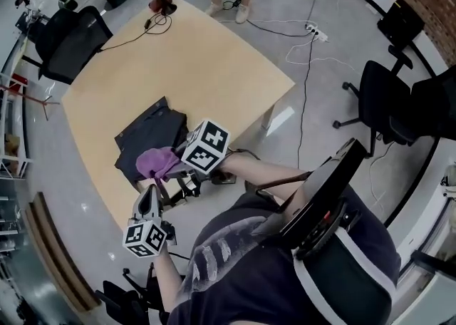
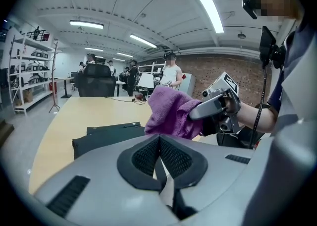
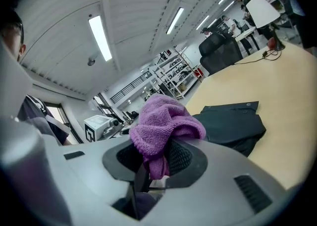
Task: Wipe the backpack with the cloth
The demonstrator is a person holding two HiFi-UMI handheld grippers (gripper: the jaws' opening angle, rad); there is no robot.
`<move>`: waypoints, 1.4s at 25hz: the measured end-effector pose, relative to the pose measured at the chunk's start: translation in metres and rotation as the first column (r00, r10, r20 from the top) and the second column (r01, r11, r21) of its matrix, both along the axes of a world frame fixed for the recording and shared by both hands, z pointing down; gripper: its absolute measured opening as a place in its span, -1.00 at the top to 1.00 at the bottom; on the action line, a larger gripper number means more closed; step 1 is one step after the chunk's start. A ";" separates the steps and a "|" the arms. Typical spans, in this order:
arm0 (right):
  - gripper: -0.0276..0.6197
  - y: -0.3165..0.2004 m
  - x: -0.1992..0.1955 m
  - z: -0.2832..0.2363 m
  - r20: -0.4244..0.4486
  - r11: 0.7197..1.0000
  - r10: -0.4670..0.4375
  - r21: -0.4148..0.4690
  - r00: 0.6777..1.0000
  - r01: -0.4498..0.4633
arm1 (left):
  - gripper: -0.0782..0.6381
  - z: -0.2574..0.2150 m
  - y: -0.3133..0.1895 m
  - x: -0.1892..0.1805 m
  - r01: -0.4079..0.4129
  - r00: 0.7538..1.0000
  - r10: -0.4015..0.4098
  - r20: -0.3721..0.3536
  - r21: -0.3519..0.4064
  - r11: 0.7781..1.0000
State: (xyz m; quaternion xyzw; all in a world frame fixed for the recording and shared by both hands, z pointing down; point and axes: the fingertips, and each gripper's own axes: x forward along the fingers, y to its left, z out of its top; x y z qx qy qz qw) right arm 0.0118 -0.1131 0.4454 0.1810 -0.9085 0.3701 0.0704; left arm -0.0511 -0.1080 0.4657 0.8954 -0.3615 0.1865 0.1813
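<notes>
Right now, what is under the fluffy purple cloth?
The flat black fabric backpack lies under the purple cloth, on the pale wooden table. The cloth hides the backpack's near part, so that bit cannot be seen.

Purple cloth near black backpack
</notes>
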 end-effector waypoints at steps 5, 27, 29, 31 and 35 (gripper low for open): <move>0.61 0.012 0.008 -0.017 0.070 0.996 0.092 0.012 0.993 -0.093 | 0.76 -0.001 0.021 -0.012 0.001 1.000 -0.001 -0.018 -0.003 1.000; 0.61 0.167 -0.072 -0.022 0.009 0.977 0.213 0.010 0.977 -0.213 | 0.76 -0.019 0.183 -0.120 -0.013 0.957 0.011 -0.290 -0.005 1.000; 0.61 0.183 -0.071 -0.027 0.028 0.975 0.223 0.006 0.974 -0.224 | 0.76 -0.022 0.198 -0.119 -0.026 0.961 0.027 -0.275 0.006 1.000; 0.61 0.201 -0.068 -0.029 0.039 0.973 0.231 0.001 0.972 -0.231 | 0.76 -0.025 0.212 -0.118 -0.035 0.966 0.039 -0.254 0.021 0.999; 0.61 0.229 -0.059 -0.037 0.056 0.972 0.230 0.027 0.972 -0.232 | 0.76 -0.039 0.228 -0.111 -0.035 0.968 0.047 -0.246 0.054 0.998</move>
